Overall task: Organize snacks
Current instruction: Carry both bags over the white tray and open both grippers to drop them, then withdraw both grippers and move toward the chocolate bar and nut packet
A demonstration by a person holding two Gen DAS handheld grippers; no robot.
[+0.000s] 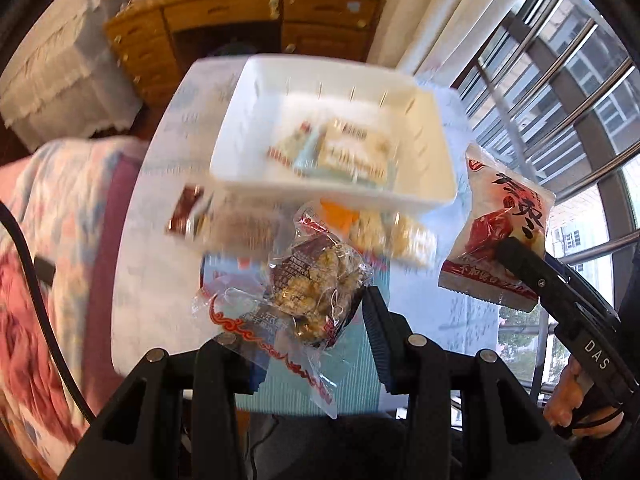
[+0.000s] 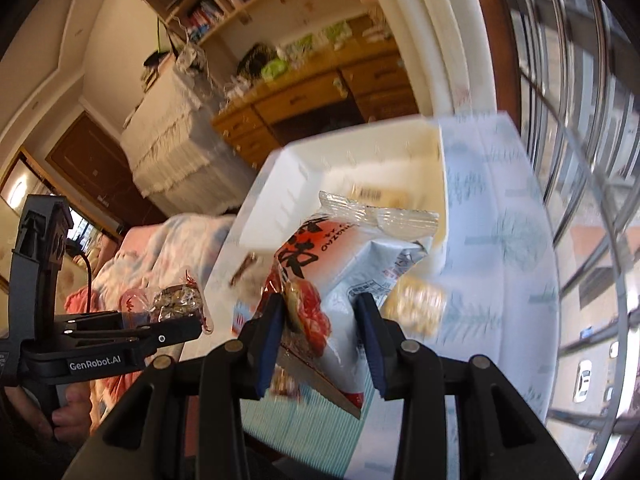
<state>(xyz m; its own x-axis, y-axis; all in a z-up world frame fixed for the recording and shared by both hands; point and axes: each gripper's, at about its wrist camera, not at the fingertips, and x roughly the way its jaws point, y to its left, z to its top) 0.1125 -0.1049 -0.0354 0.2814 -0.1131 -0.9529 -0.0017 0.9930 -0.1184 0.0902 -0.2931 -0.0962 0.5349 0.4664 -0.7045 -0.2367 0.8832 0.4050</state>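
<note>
Left tongs (image 1: 304,320) are clamped on a clear-wrapped nut cluster snack (image 1: 312,284), held up above the counter (image 1: 160,240). Right tongs (image 2: 320,320) grip a white-and-red snack packet (image 2: 336,264), also in the air. Below them, blurred, sits the white bin (image 1: 436,184) with a few packets inside, and loose snacks (image 1: 392,236) lie on the counter just beside its near wall.
</note>
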